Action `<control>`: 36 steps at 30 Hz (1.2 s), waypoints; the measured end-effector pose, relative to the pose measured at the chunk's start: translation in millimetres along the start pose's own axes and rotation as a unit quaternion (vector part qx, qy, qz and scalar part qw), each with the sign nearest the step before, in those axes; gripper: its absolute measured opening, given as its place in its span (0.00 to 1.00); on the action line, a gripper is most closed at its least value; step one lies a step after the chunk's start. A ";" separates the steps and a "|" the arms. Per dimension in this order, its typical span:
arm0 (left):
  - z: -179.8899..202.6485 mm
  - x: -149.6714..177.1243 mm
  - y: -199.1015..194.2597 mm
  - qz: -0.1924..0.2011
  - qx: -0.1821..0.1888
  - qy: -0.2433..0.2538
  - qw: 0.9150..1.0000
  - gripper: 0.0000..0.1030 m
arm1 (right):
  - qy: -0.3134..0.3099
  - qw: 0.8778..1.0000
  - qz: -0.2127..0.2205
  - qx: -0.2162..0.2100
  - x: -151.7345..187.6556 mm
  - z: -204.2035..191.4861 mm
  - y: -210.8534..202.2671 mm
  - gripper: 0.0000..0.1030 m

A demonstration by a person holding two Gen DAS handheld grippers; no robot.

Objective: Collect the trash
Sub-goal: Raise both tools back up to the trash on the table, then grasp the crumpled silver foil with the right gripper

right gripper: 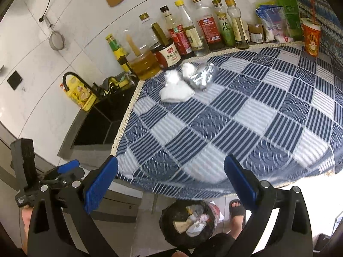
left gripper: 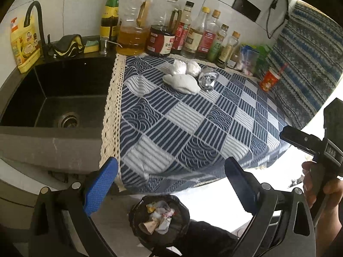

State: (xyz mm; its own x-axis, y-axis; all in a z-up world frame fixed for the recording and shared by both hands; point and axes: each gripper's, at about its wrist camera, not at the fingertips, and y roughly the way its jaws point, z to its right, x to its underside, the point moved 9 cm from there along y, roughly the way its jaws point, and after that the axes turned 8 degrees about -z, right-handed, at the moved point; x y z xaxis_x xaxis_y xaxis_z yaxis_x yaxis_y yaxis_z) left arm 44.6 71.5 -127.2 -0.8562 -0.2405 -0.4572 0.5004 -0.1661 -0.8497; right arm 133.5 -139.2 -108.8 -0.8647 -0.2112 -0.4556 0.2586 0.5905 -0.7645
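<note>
Both of my claws are spread wide with nothing between the blue pads: my left claw (left gripper: 171,184) and my right claw (right gripper: 171,184) hang past the front edge of the counter (left gripper: 193,128), which is covered by a blue-and-white checked cloth. Below them on the floor stands a bin (left gripper: 159,218) lined with a black bag, already holding crumpled paper and wrappers. In the right view a foot in a sandal (right gripper: 236,211) stands just beside the bin.

Trash lies near the back edge of the counter, toward the sink side: a flat white wad of tissue (left gripper: 182,83), two smaller white paper balls (left gripper: 186,67) touching it from behind, and a crumpled piece of foil (left gripper: 208,79) just to their right. Behind them a row of oil and sauce bottles (left gripper: 171,30) lines the wall. An orange cup (left gripper: 270,79) stands near the counter's back right corner. Left of the counter's lace-trimmed edge is a black sink (left gripper: 53,98) with a black tap (left gripper: 36,23) and a yellow detergent jug (left gripper: 23,45).
</note>
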 end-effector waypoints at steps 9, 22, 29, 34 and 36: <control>14.7 -46.5 40.2 -0.017 -0.021 -0.030 0.999 0.94 | -0.011 0.999 -0.034 -0.021 -66.6 42.4 41.2 0.95; 28.1 -100.5 88.6 -0.033 -0.066 -0.073 0.995 0.94 | -0.169 0.981 -0.096 -0.001 -137.0 69.1 110.3 0.95; 26.3 -110.5 103.1 -0.040 -0.088 -0.096 0.991 0.94 | -0.235 0.963 -0.133 0.000 -157.5 73.2 148.3 0.95; 19.1 -110.8 112.3 -0.048 -0.102 -0.125 0.986 0.94 | -0.258 0.954 -0.151 0.007 -169.6 77.5 172.0 0.95; 15.5 -111.2 115.8 -0.049 -0.106 -0.136 0.984 0.94 | -0.267 0.950 -0.160 0.004 -171.1 77.1 179.7 0.95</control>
State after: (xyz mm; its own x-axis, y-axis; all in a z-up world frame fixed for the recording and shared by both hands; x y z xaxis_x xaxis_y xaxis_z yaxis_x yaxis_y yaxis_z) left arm 199.7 64.2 -170.7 -0.8186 -0.4850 -0.3076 0.3542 -0.0047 -0.9352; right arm 361.2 -57.0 -203.4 -0.5592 -0.7452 -0.3632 0.0242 0.4232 -0.9057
